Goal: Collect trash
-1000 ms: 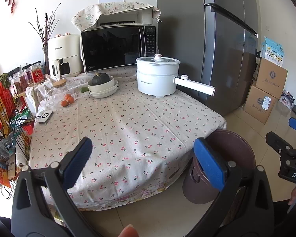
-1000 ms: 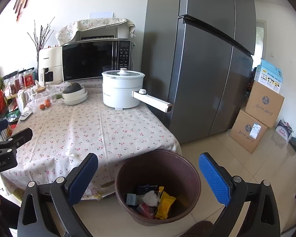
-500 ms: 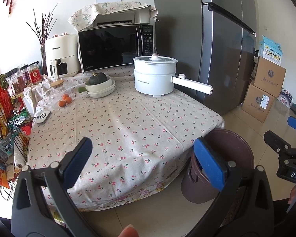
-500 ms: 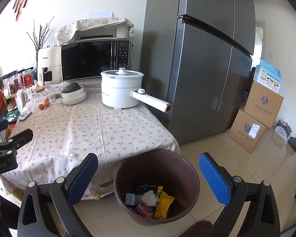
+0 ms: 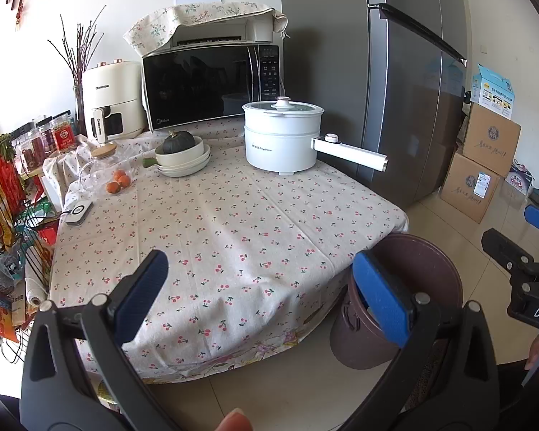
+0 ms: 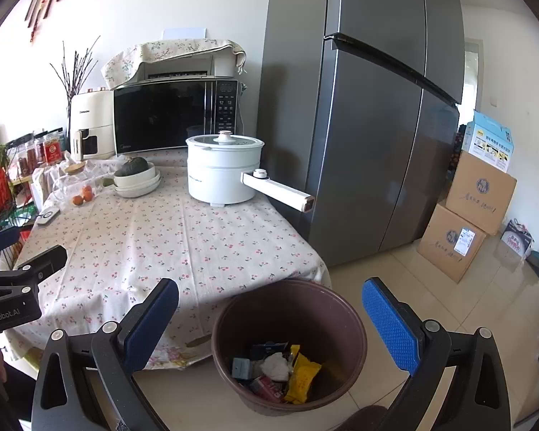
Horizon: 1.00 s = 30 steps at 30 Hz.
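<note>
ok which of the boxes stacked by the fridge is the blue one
The small blue box at the very top of the stack; the two boxes under it, upper and lower, are larger plain brown cardboard.

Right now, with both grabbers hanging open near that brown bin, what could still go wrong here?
The white pot's handle juts past the table edge, so a swinging arm might catch it. The trash bin stands tight against the hanging tablecloth; nudging it could tug the cloth. Both the left gripper and the right gripper are open and empty, and I see no obvious loose litter on the table, so fingers reaching for more could grab the oranges by mistake.
</note>
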Each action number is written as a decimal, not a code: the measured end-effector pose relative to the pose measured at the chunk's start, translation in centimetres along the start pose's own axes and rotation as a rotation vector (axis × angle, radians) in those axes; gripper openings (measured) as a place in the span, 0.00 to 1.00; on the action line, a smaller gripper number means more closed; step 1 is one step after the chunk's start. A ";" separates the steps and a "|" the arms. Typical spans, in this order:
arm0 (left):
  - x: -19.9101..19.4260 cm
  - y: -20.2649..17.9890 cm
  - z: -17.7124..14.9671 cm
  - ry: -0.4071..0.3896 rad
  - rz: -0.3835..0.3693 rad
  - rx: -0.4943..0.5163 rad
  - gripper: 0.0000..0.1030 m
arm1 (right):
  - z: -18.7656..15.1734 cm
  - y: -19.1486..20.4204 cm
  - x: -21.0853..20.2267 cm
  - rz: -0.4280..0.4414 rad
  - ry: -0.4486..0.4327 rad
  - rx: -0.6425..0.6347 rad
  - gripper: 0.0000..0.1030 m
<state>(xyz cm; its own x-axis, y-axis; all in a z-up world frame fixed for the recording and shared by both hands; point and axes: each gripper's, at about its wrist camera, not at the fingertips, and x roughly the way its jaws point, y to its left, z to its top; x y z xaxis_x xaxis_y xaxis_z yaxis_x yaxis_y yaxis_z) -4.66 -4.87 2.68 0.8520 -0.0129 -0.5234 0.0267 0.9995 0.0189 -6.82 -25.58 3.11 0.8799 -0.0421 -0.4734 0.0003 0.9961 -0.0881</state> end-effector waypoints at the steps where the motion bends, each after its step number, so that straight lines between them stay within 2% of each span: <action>1: 0.0 0.0 0.0 0.001 0.000 0.000 0.99 | 0.1 0.1 0.0 0.001 -0.002 -0.001 1.00; 30: 0.2 0.1 0.0 0.018 -0.009 0.002 0.99 | 0.2 0.3 0.0 0.007 0.001 -0.004 1.00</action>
<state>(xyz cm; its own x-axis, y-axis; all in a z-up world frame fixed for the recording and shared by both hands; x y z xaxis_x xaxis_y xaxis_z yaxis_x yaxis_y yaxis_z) -4.52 -4.81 2.59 0.8423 -0.0217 -0.5386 0.0359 0.9992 0.0160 -6.69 -25.26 3.26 0.8796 -0.0356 -0.4744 -0.0072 0.9961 -0.0881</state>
